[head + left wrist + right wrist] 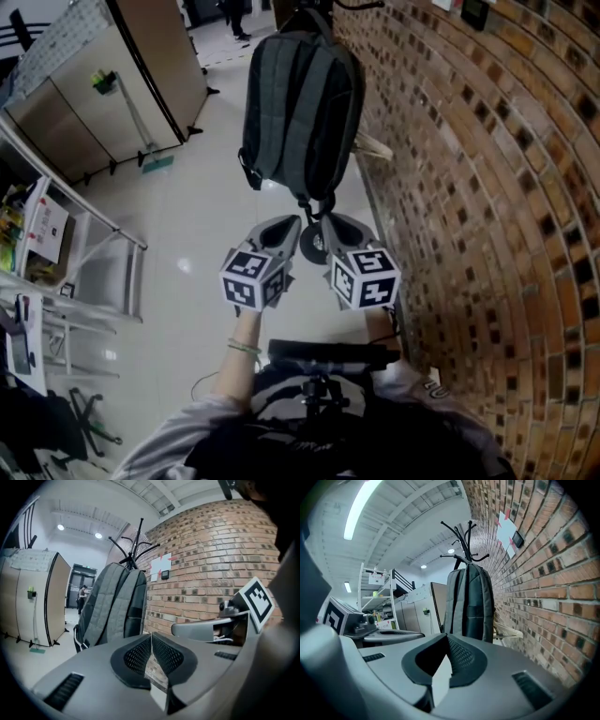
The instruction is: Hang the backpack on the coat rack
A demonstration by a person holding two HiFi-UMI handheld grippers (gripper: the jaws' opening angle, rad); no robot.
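The left gripper (151, 641) and the right gripper (446, 641) are both closed on nothing. Ahead of them and apart from both, the backpack (302, 103) hangs by its top from the coat rack (465, 550) beside the brick wall (487, 187). The hanging looks done. The next move only needs both grippers drawn clear of the dangling straps.

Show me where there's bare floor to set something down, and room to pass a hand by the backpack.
Bare floor lies left of the backpack, bordered by the beige partition and the metal shelving; a hand should pass there. Crowded: the narrow strip between backpack and brick wall, and the shelving itself, cluttered.
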